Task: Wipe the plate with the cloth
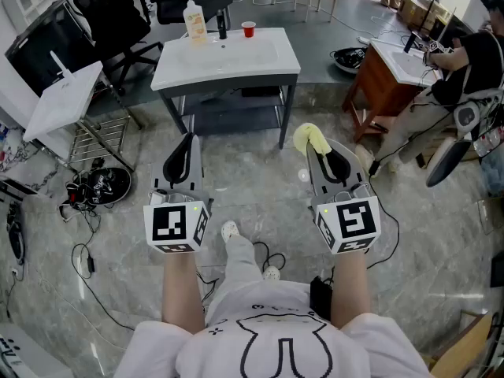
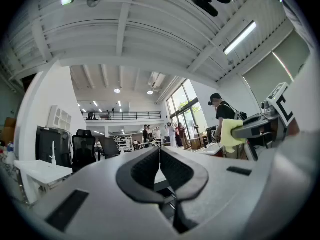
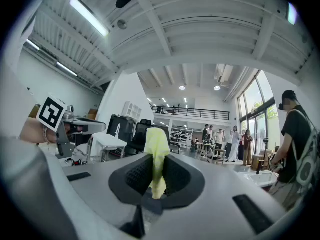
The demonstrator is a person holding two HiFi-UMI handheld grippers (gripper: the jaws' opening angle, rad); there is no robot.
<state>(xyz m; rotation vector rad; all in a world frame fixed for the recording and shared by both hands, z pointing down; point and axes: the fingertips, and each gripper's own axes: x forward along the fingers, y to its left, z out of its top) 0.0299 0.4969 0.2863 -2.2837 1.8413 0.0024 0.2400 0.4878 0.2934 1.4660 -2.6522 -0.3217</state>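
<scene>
The right hand-held gripper (image 3: pixel 158 158) is clamping down on the yellow cloth (image 3: pixel 155 136), which is poking out past the tips. The left hand-held gripper (image 2: pixel 160 153) is clenched tight with nothing in it. Both are hanging side by side over the floor (image 1: pixel 260 191), well apart from the white tabletop (image 1: pixel 228 60), where a soap bottle (image 1: pixel 194 22) and a red cup (image 1: pixel 249 28) are sitting.
</scene>
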